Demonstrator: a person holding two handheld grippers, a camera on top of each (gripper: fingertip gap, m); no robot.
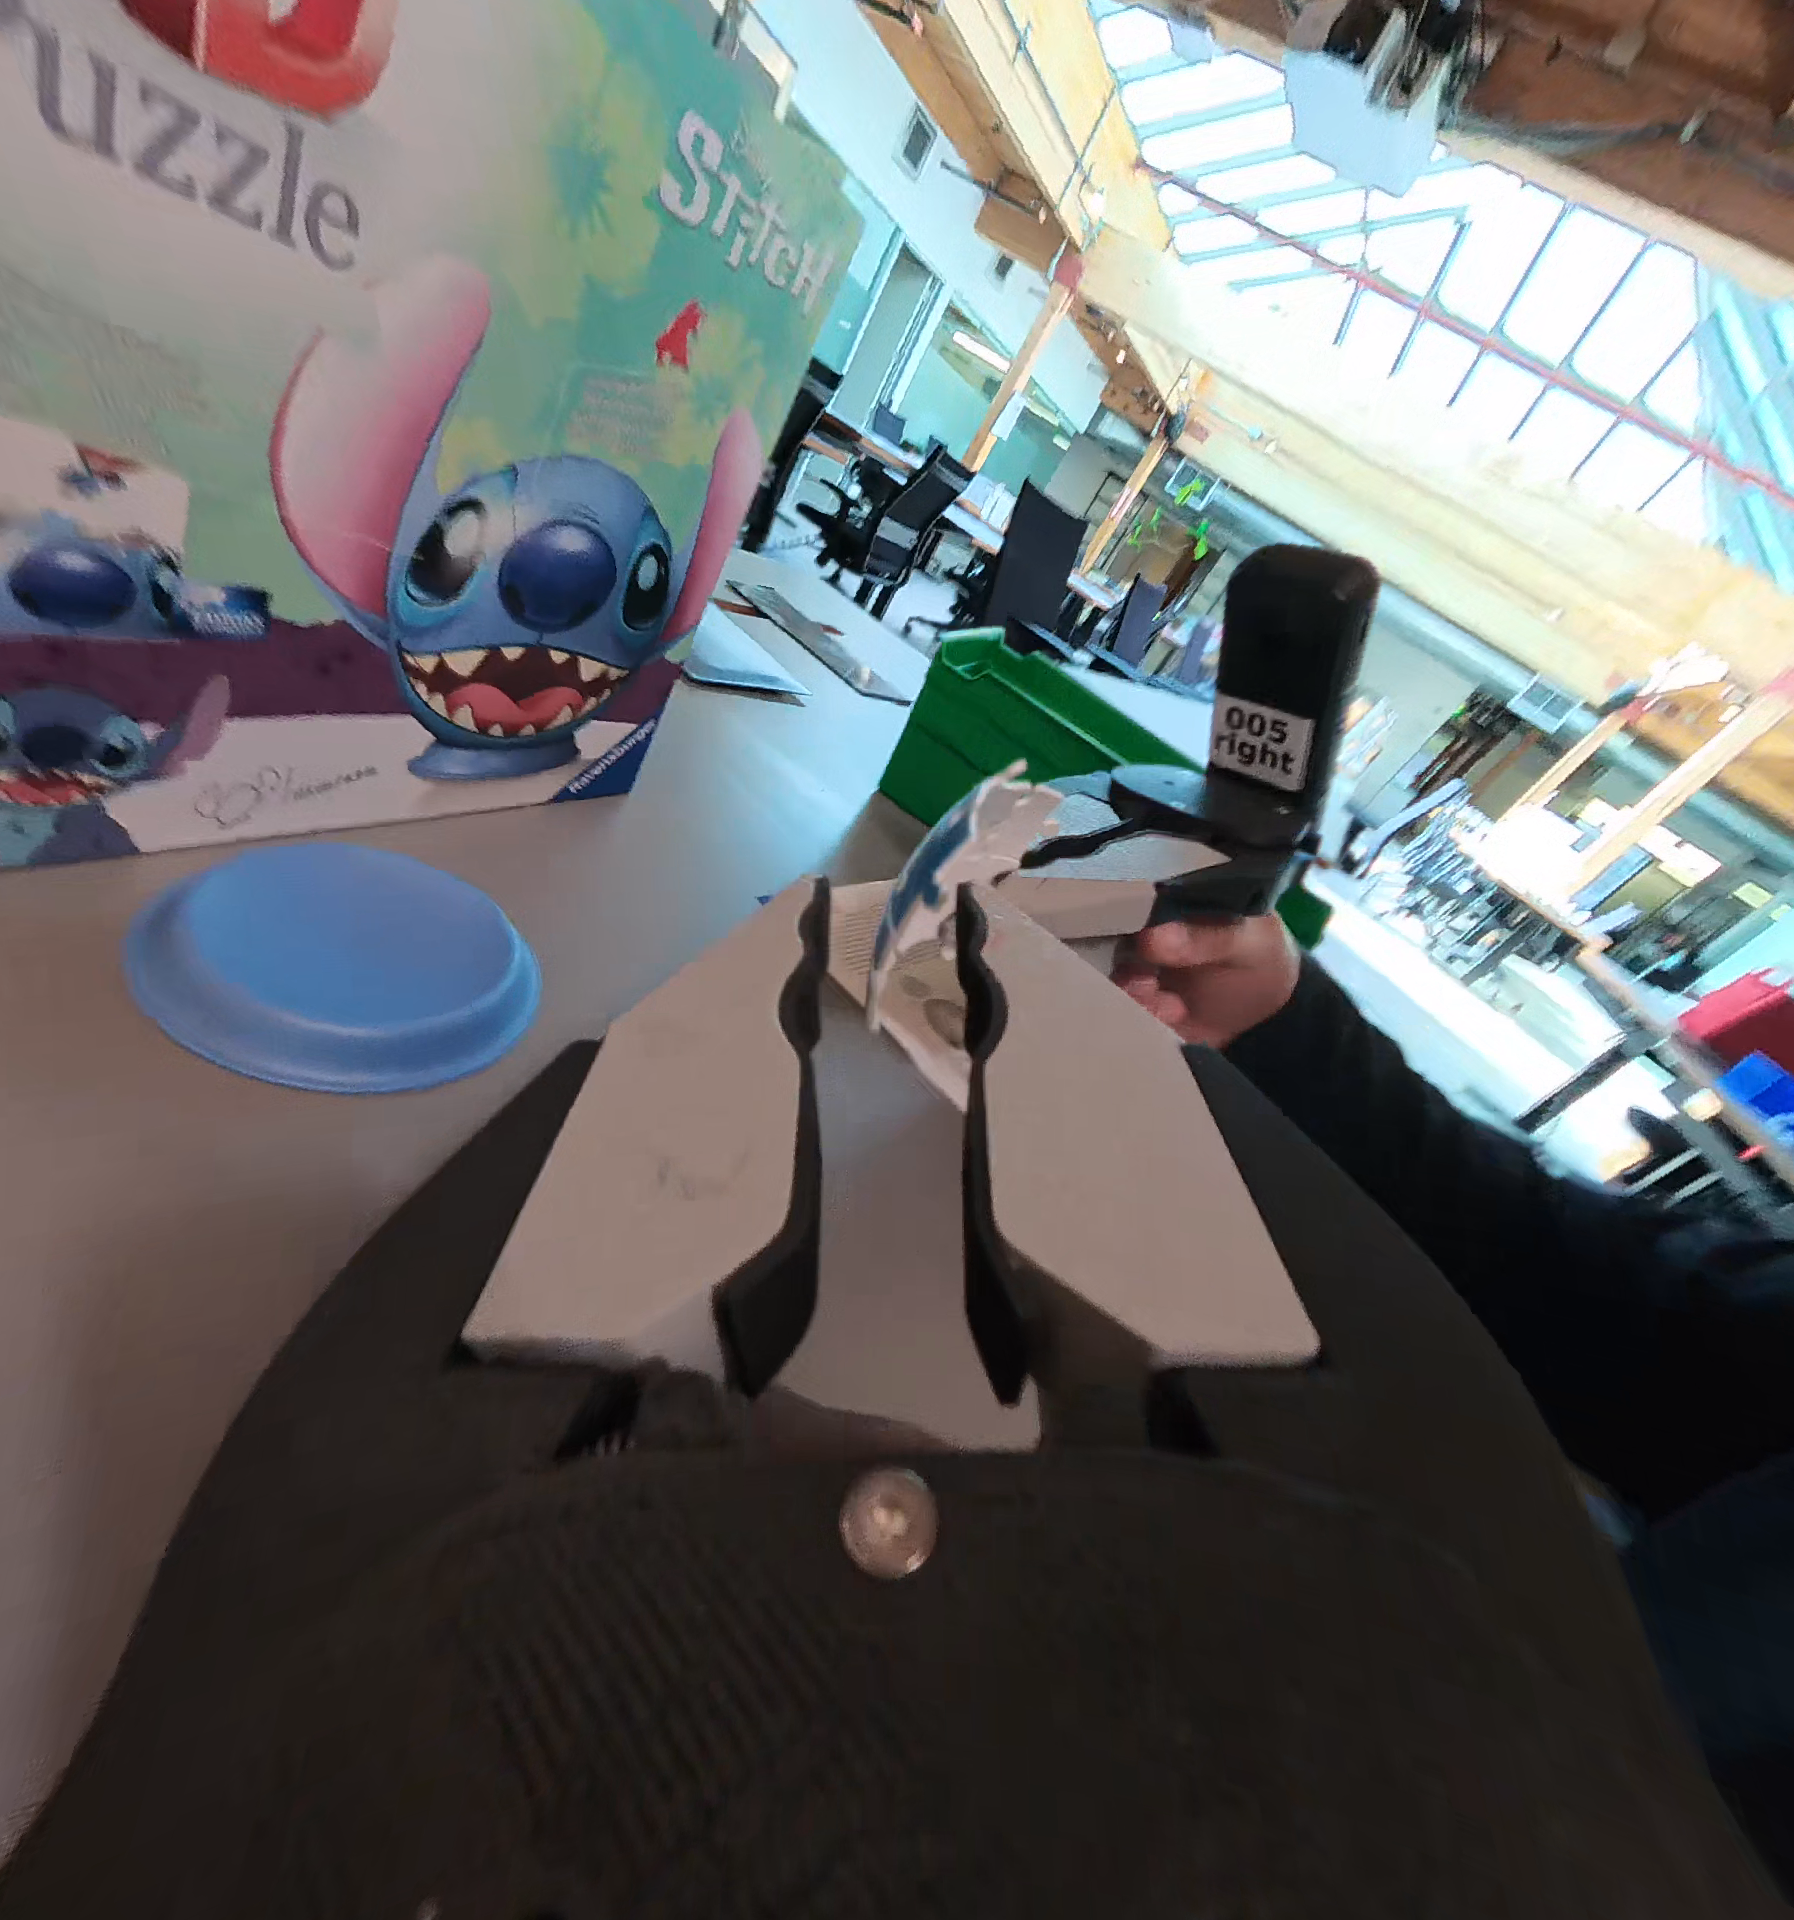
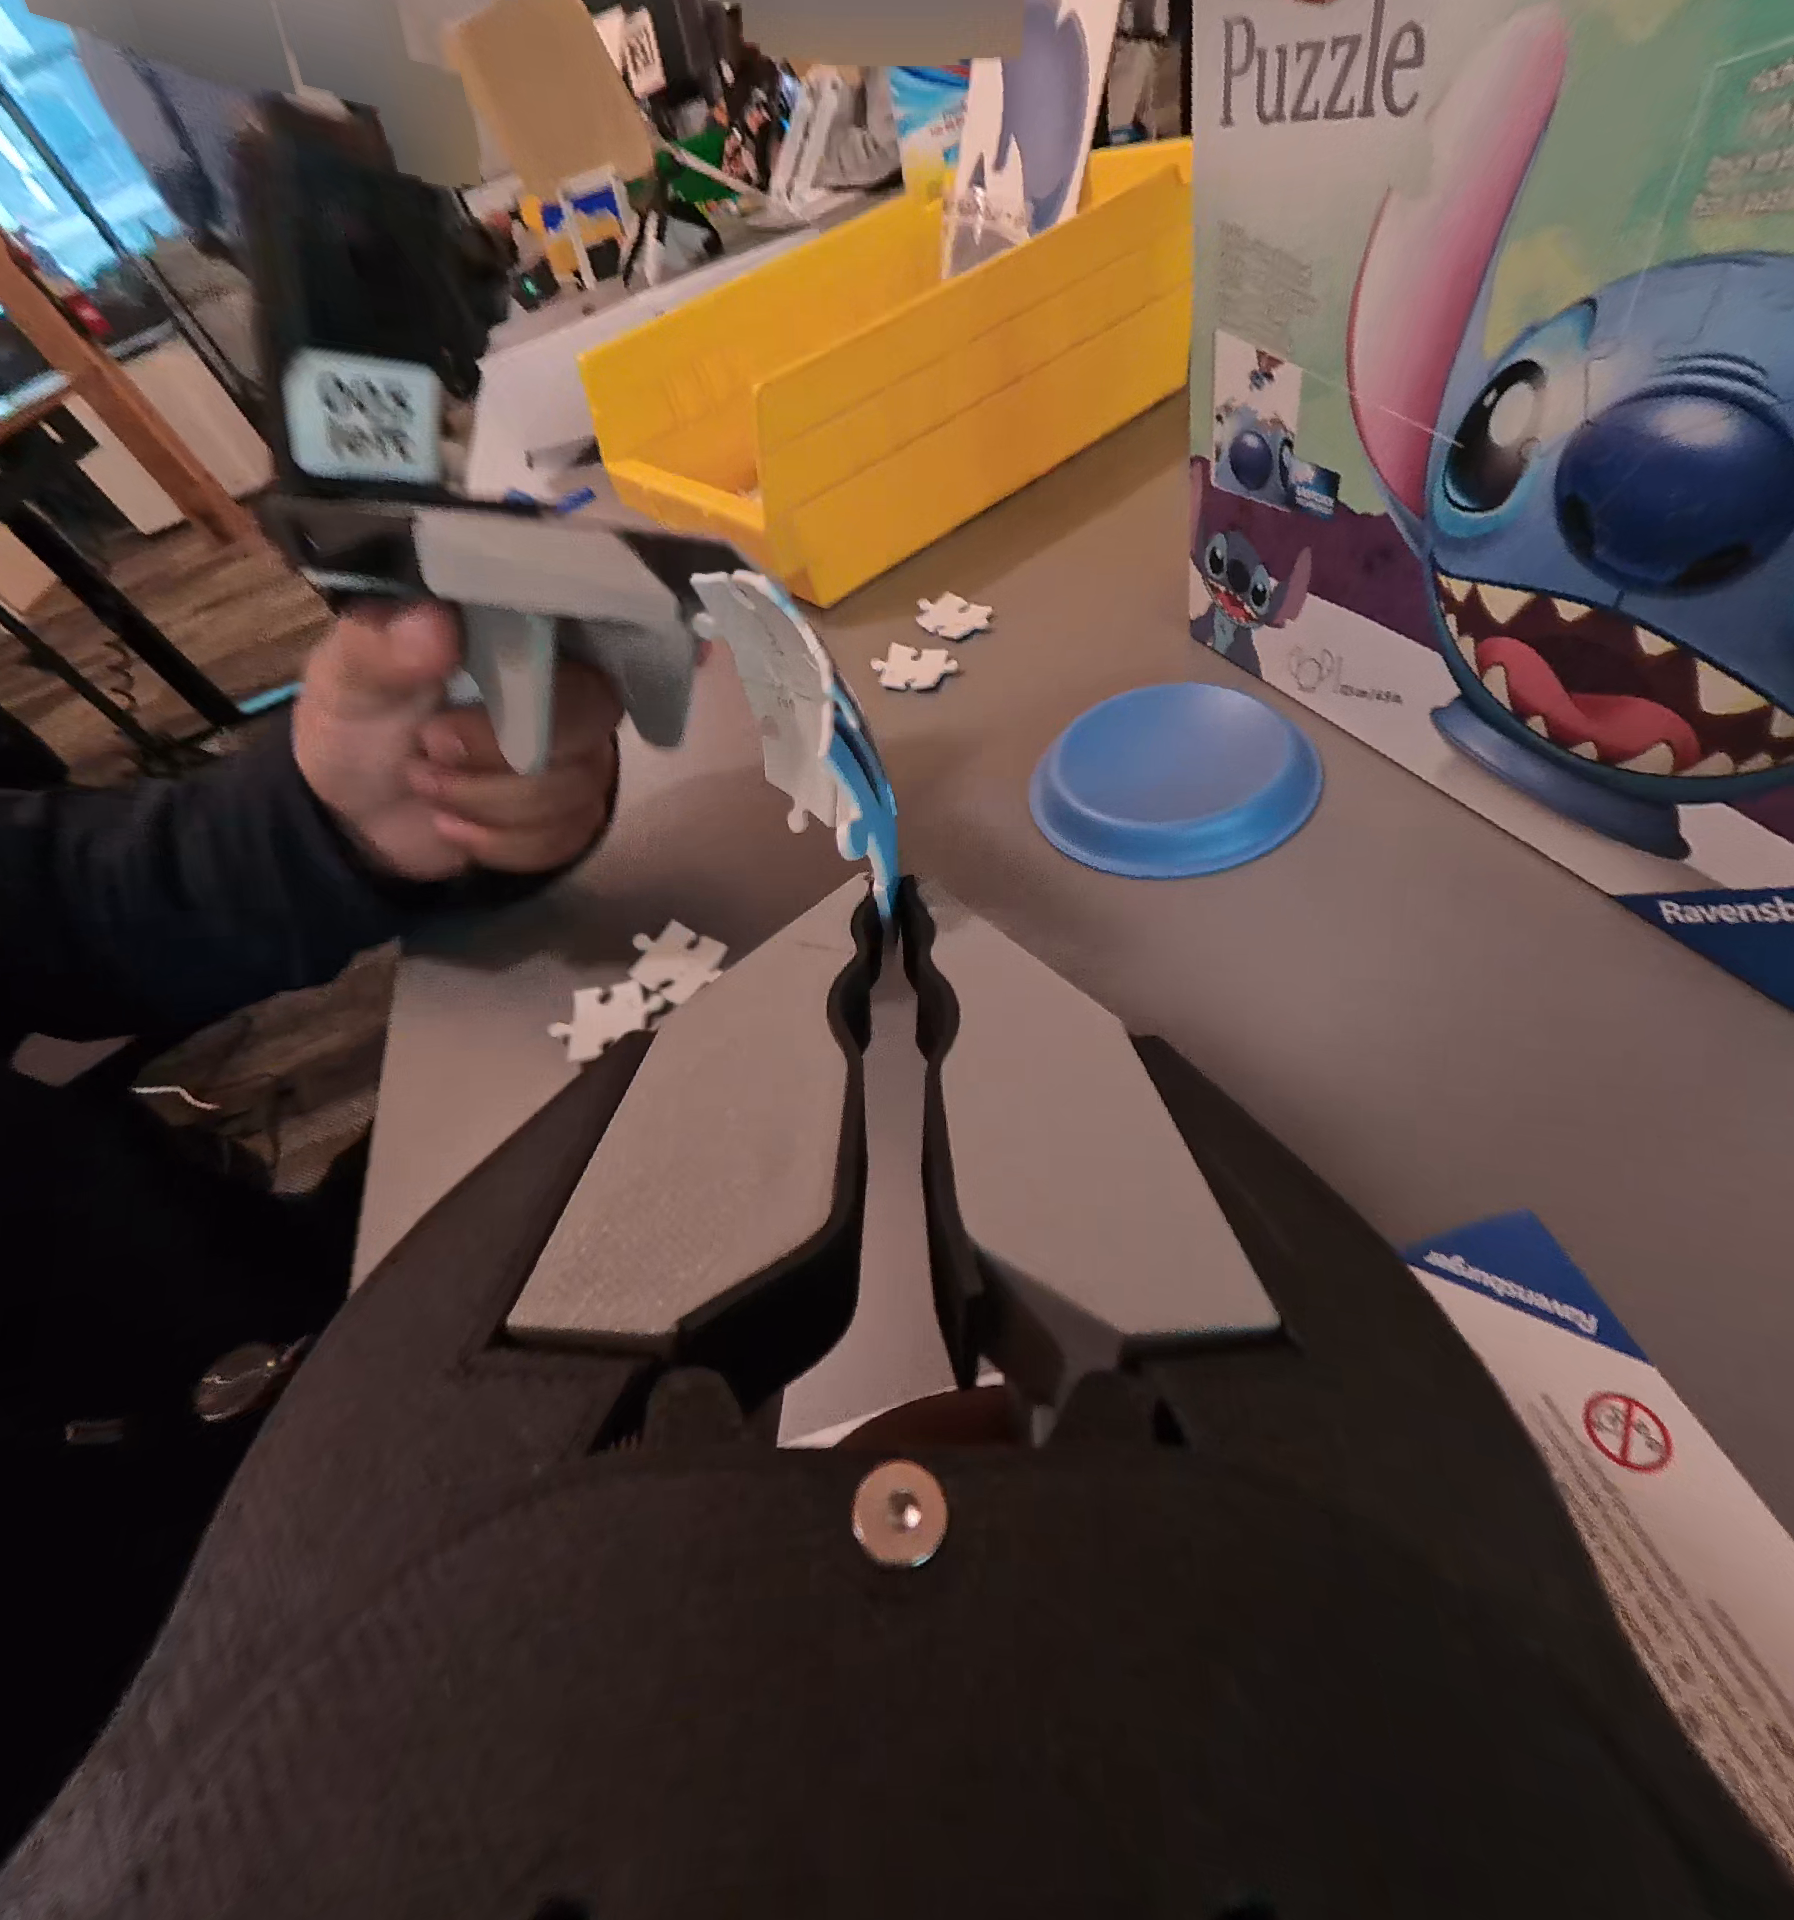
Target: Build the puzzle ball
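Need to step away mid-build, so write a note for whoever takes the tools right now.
Right tool: shut on one end of the curved strip of joined pieces, held in the air.
Left tool: fingers either side of the strip's other end; grip unclear.
On the table: blue stand, loose pieces, puzzle box, yellow bin.
Done: one short strip. Left: the rest of the ball, then seating it on the stand.

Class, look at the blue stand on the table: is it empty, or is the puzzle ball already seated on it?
Empty. The blue stand shows a bare dished top in both views; the joined curved pieces are held above the table.
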